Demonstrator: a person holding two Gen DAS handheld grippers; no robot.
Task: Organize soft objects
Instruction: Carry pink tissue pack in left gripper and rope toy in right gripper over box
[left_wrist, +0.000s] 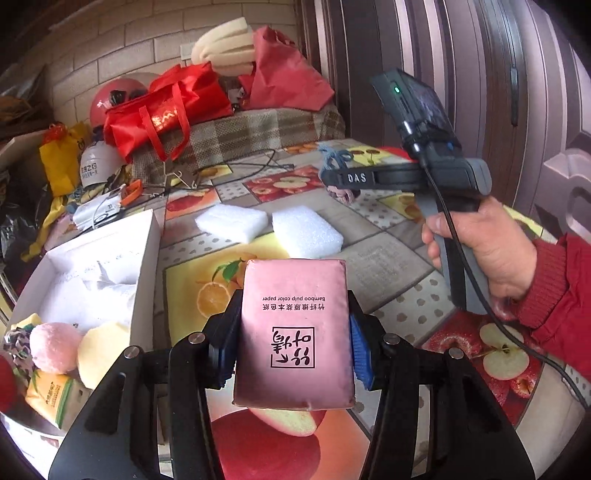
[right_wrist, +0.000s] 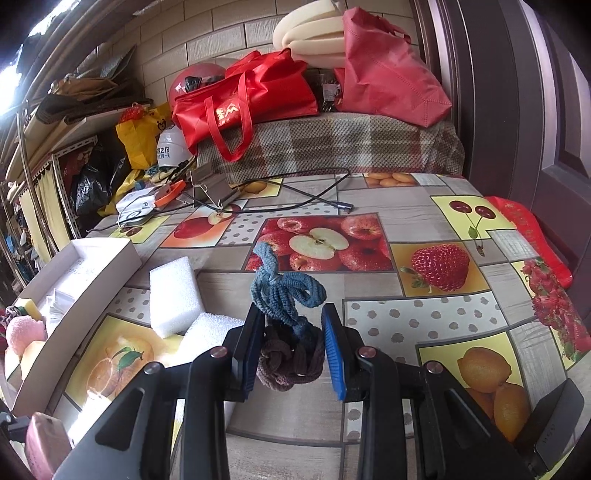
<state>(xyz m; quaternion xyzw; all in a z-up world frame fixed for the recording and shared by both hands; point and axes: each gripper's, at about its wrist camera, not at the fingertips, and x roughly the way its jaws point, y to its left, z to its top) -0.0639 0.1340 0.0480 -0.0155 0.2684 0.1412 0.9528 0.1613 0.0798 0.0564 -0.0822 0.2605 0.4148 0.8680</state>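
The pink tissue pack (left_wrist: 293, 332) sat clamped between the jaws of my left gripper (left_wrist: 293, 345), lifted above the fruit-print tablecloth (left_wrist: 388, 258), its printed label facing my camera upside down. No earlier view was there to compare with, so I say only that the pads pressed on both its long sides. My right gripper (right_wrist: 293, 345) was closed tight on a bundle of hair ties (right_wrist: 286, 325), a brown one (right_wrist: 286, 363) low between the pads and a blue one (right_wrist: 284, 286) sticking out past the tips. To my left lay the white box (left_wrist: 146, 266), already holding a pink pom ball (left_wrist: 53, 347), a pale yellow sponge (left_wrist: 101, 352) and white wrapping. Just beyond the pack, two white foam blocks (left_wrist: 306, 232) rested on the cloth, near each other. My right hand (left_wrist: 480, 254), in a red sleeve (left_wrist: 561, 280), gripped the other handle. Farther back stood a red tote bag (left_wrist: 166, 110) on a plaid cover (left_wrist: 258, 133), against a brick wall (left_wrist: 129, 33).
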